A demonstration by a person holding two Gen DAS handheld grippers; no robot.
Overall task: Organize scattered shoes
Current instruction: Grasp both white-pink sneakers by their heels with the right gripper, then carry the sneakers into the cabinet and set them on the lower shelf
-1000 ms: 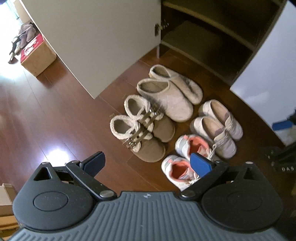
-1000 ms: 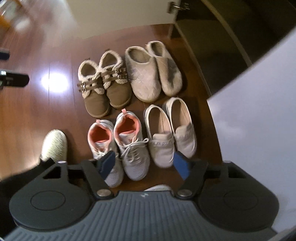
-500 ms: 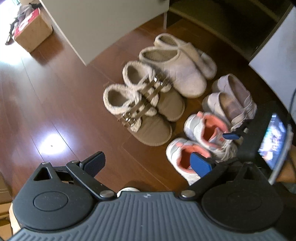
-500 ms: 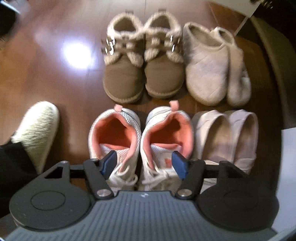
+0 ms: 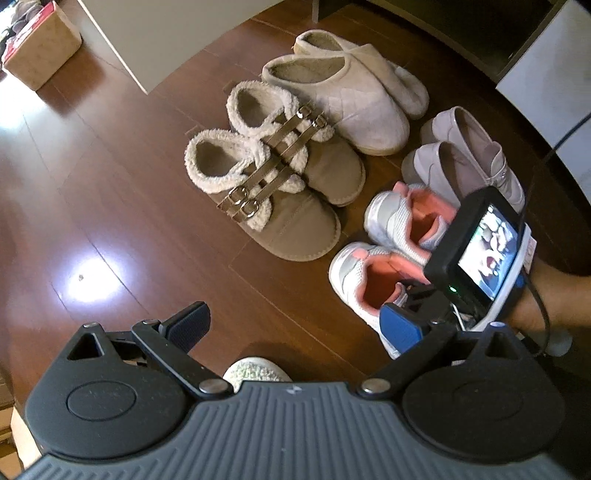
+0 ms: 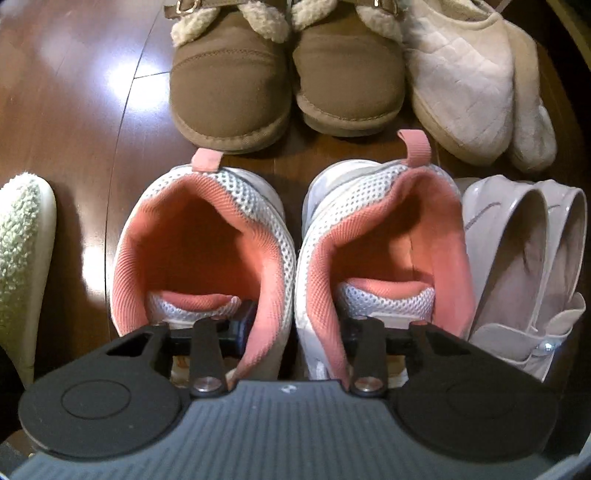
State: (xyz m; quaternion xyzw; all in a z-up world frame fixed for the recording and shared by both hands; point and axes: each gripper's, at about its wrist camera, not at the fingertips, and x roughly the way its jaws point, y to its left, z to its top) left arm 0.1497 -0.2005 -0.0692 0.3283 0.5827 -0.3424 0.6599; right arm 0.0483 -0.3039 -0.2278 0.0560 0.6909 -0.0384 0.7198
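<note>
- With one finger dropped inside each shoe, the right tool (image 6: 295, 325) straddles the two inner collars of the sneakers (image 6: 288, 251); its jaws are closing on both walls, which sit squeezed together between the fingers.
- Sneakers: white mesh, pink lining, side by side on the floor (image 5: 110, 206), heels toward the brown boots (image 5: 273, 177), touching each other along the collars.
- Just beside them on the right in the right wrist view: beige loafers (image 6: 524, 266). Behind those, quilted slippers (image 5: 343, 96), next to the boots.
- Left tool (image 5: 295, 328) hovers over bare floor near the sneakers, jaws wide apart, nothing between them.
- A fuzzy slipper toe (image 6: 22, 258) lies at the far left edge, likely the person's foot.
- Open cabinet (image 5: 461, 29) stands beyond the slippers, its interior dark.
- Step, as I read it: gripping the sneaker pair as one unit.
- Next move calls for a firm pinch before lifting; soft collars may slip, and one shoe could drop.
- Lift straight up to clear the loafers.
</note>
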